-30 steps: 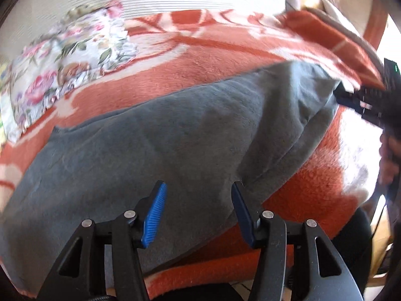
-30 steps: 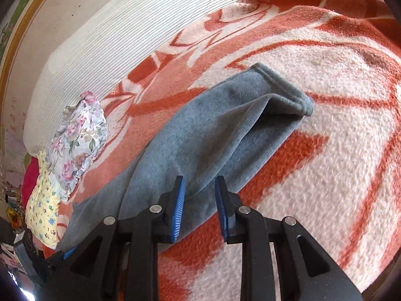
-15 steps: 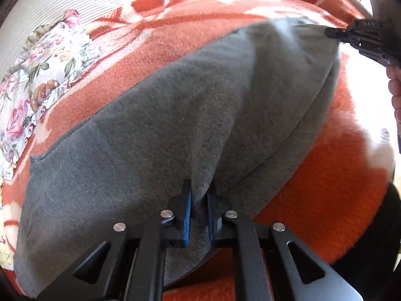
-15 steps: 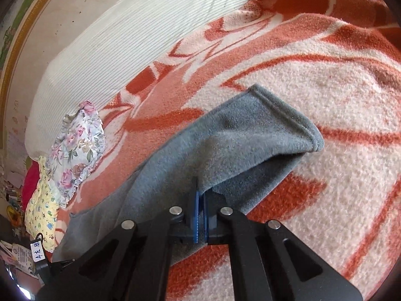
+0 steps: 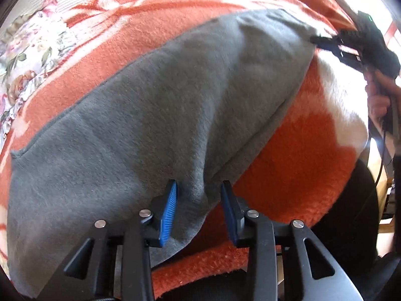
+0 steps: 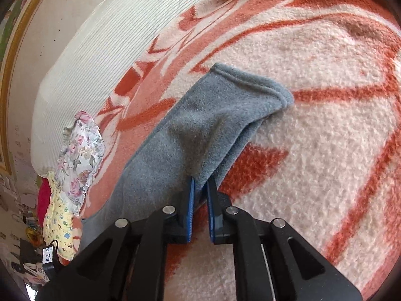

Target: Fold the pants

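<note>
One grey fleece pants (image 5: 155, 115) — flat, doubled.

The pants (image 6: 200, 135) are spread on the blanket (image 6: 325, 115); a floral pillow (image 6: 80, 160) is set left of the pants.

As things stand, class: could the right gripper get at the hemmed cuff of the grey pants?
Probably yes. The right gripper sits at the same leg of the grey pants, its fingers opening around cloth, and the cuff lies uncovered on the blanket just ahead.
</note>
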Demonstrator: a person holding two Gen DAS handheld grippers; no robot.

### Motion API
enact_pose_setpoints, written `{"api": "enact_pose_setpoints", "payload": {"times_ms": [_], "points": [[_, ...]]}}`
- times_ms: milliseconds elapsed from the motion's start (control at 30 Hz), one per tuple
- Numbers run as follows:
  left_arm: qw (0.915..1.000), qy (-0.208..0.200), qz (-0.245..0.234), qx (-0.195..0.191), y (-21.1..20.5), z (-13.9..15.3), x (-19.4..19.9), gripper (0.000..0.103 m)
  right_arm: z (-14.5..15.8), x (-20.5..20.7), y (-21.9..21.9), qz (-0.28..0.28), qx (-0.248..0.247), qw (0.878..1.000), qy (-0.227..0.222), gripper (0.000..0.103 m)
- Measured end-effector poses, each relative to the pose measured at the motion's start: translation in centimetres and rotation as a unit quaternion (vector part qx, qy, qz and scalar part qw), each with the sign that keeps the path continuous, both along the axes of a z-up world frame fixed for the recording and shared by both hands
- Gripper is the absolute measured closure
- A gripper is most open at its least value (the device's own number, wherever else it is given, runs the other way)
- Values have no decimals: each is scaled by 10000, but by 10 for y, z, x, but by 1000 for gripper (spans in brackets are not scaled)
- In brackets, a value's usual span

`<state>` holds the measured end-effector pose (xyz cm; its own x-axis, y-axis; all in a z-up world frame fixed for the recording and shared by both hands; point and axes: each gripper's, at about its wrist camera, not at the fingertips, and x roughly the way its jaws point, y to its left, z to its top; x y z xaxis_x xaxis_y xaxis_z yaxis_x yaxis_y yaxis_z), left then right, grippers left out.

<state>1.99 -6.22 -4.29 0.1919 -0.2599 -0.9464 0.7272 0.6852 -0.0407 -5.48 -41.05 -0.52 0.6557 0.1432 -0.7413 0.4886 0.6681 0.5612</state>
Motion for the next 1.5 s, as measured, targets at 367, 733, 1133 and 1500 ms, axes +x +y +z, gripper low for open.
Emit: {"api": "enact_pose_setpoints", "payload": {"times_ms": [367,733,1133,1500], "points": [[9977,-585,-192,-267,-76,53,52,53,3,-21,-23,-501,196,9983,-242,75],[9928,-293,-1125,-297,-186,48,86,53,6,-22,-38,-570,371,9967,-447,75],[9858,326,-1645,-6,-303,1,125,47,-14,-25,-56,-997,1065,9857,-841,75],[9812,270,-1899,-219,-325,-1,115,60,-23,-9,-59,-924,981,9848,-1097,78]]}}
